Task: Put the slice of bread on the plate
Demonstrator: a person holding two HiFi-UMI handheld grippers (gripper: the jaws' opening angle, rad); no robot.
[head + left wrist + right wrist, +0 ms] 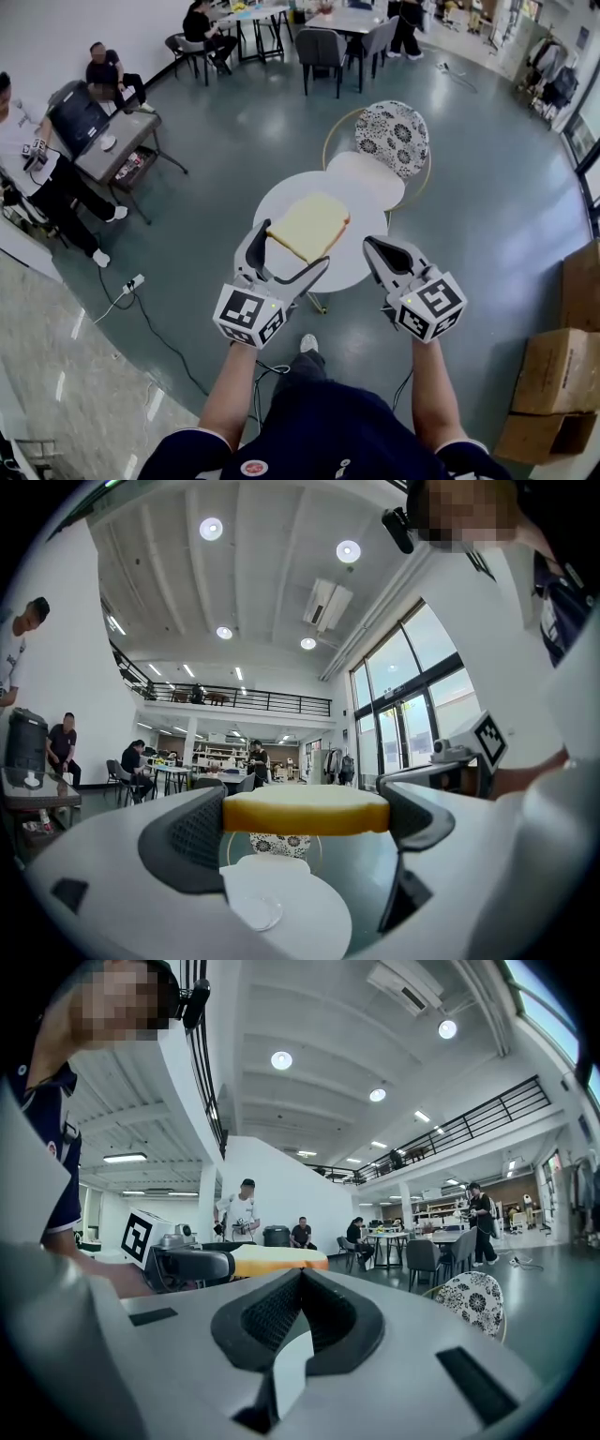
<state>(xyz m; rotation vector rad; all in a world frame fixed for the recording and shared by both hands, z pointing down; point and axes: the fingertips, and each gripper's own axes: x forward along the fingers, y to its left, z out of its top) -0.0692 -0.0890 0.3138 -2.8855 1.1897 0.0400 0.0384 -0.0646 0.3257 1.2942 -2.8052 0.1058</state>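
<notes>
we are looking down past our own forearms at two handheld grippers. the left gripper (291, 251) is clamping the slice of bread (311, 225) across its width, one pad pressing on each side. the slice is hanging level in the air above the near part of a small round white table (281, 199), not touching it. the right gripper (375, 248) is pinched closed on nothing, hovering over the table's right edge.

we are judging the bread to be light, soft and spongy. a hard squeeze will likely dent or tear it, and a tilt may let it sag. the side-to-side hold looks right, provided the pressure is gentle and the release comes low.

a white plate (367, 180) is sitting at the table's far side, beyond the bread, with nothing on it. the tabletop is looking smooth and bare apart from a faint round mark in front of the plate, which we cannot identify.

just behind the table a chair (392, 136) with a black-and-white patterned seat is standing. a glossy grey-green floor (469, 216) is spreading all around. cardboard boxes (562, 375) are stacked at the right, and a cable is trailing at the left. further off, people (112, 70) are sitting at desks and long tables. the left gripper view is showing tall windows, a railed mezzanine and round ceiling lights.
</notes>
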